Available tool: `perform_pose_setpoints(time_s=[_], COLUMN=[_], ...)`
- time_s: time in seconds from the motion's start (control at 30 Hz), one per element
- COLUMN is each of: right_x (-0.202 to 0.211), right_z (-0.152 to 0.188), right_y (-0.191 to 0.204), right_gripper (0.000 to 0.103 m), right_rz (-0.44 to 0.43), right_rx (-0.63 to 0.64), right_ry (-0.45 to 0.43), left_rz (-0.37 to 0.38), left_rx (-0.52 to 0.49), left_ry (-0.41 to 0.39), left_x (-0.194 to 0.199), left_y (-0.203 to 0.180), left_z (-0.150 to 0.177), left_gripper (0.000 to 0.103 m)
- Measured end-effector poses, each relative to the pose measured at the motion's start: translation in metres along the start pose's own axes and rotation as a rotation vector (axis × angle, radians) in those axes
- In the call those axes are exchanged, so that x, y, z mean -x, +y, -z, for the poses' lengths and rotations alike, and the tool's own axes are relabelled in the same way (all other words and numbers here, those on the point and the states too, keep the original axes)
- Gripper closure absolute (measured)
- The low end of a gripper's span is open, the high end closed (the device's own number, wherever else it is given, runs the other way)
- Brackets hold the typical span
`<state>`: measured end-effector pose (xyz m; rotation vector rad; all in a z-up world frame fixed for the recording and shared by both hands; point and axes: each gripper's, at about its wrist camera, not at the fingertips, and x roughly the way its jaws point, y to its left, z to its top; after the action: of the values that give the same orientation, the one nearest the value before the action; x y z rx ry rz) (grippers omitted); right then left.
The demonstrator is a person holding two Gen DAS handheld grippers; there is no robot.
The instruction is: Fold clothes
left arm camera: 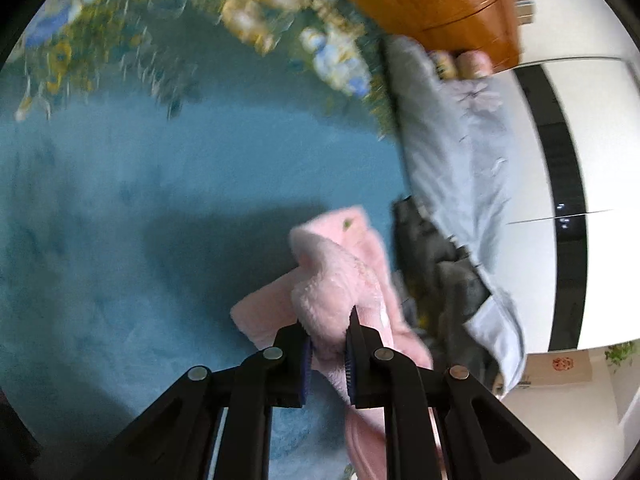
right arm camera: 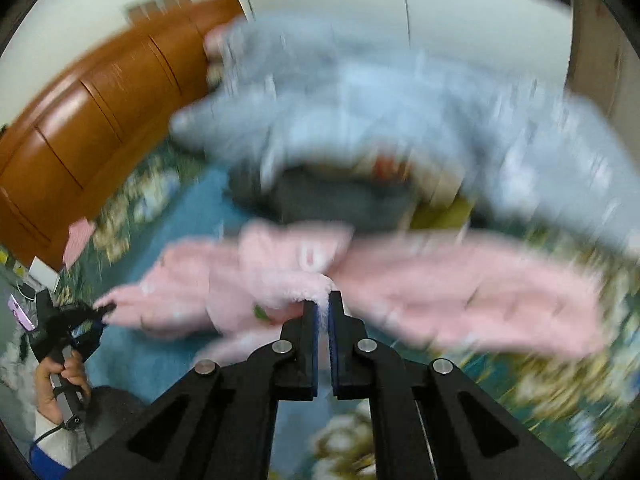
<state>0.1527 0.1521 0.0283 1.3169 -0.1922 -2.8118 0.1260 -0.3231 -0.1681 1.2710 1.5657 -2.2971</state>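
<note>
The left tongs [left arm camera: 327, 334] are clamped on a bunched fold of a pink fleece garment [left arm camera: 340, 276], and the right tongs [right arm camera: 323, 300] are pinched nearly together on a thin edge of the same garment, which stretches between them just above a teal blanket [left arm camera: 160, 208] with a floral border. The fleece looks light, thick and limp: it should sag and bunch rather than hold a crease, yet its pile gives the pads good purchase, so hems and corners seem the best places to hold. A small green mark on the pink is too blurred to read, and no writing is legible. Beyond lie a pale blue quilt [left arm camera: 456, 168], dark grey clothes [left arm camera: 436, 256] and a wooden cabinet [left arm camera: 424, 4].
</note>
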Motion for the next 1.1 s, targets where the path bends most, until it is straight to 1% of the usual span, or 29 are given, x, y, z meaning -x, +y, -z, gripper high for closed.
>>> perform_pose_setpoints(time_s=[0.03, 0.1, 0.2, 0.27, 0.3, 0.37, 0.4, 0.47, 0.53, 0.63, 0.7, 0.77, 0.8, 0.87, 0.97, 1.03, 1.1], right_x=[0.02, 0.036, -0.01, -0.041, -0.056, -0.085, -0.092, -0.094, -0.078, -0.041, -0.007, 0.015, 0.023, 0.007, -0.064, -0.113, -0.153], right_z=[-0.008, -0.016, 0.007, 0.023, 0.03, 0.051, 0.061, 0.07, 0.063, 0.05, 0.043, 0.034, 0.03, 0.025, 0.025, 0.026, 0.024], right_y=[0.0, -0.002, -0.022, -0.035, -0.042, -0.053, -0.064, -0.084, -0.101, -0.118, -0.123, -0.115, -0.112, -0.111, -0.126, -0.131, -0.134], right_gripper=[0.099, 0.099, 0.099, 0.099, 0.099, 0.099, 0.099, 0.099, 0.099, 0.099, 0.099, 0.099, 0.098, 0.098, 0.098, 0.098, 0.098], right_rz=[0.026, 0.081, 0.147, 0.191, 0.213, 0.254, 0.259, 0.246, 0.261, 0.25, 0.181, 0.146, 0.132, 0.151, 0.211, 0.258, 0.304], right_rx=[0.038, 0.099, 0.082, 0.071, 0.065, 0.054, 0.029, -0.04, -0.07, -0.144, -0.216, -0.189, -0.174, -0.133, -0.144, -0.112, -0.075], right_ry=[-0.06, -0.112, 0.025, 0.116, 0.161, 0.243, 0.276, 0.289, 0.259, 0.246, 0.254, 0.248, 0.247, 0.259, 0.335, 0.4, 0.455], left_rz=[-0.017, -0.056, -0.117, -0.119, -0.089, -0.102, -0.116, -0.142, -0.188, -0.226, -0.255, -0.292, -0.293, -0.3, -0.311, -0.299, -0.274], left_rx=[-0.02, -0.048, -0.04, 0.021, 0.062, 0.066, 0.051, 0.027, 0.005, 0.001, -0.012, 0.006, 0.028, 0.079, 0.122, 0.198, 0.277], left_ry=[-0.022, -0.047, -0.045, -0.029, -0.023, -0.024, -0.026, -0.033, -0.05, -0.111, -0.15, -0.169, -0.167, -0.161, -0.154, -0.142, -0.14], left_x=[0.007, 0.017, 0.018, 0.016, 0.016, 0.017, 0.017, 0.016, 0.015, 0.025, 0.029, 0.029, 0.028, 0.022, 0.012, 0.005, 0.002], left_y=[-0.001, 0.004, 0.023, 0.039, 0.046, 0.049, 0.046, 0.041, 0.037, 0.039, 0.041, 0.043, 0.045, 0.048, 0.05, 0.059, 0.069], left_z=[-0.002, -0.005, -0.005, -0.005, -0.007, -0.011, -0.013, -0.015, -0.018, -0.027, -0.035, -0.045, -0.048, -0.05, -0.039, -0.027, -0.02], left_gripper=[0.089, 0.089, 0.089, 0.089, 0.089, 0.089, 0.089, 0.089, 0.089, 0.089, 0.089, 0.089, 0.089, 0.09, 0.09, 0.09, 0.09])
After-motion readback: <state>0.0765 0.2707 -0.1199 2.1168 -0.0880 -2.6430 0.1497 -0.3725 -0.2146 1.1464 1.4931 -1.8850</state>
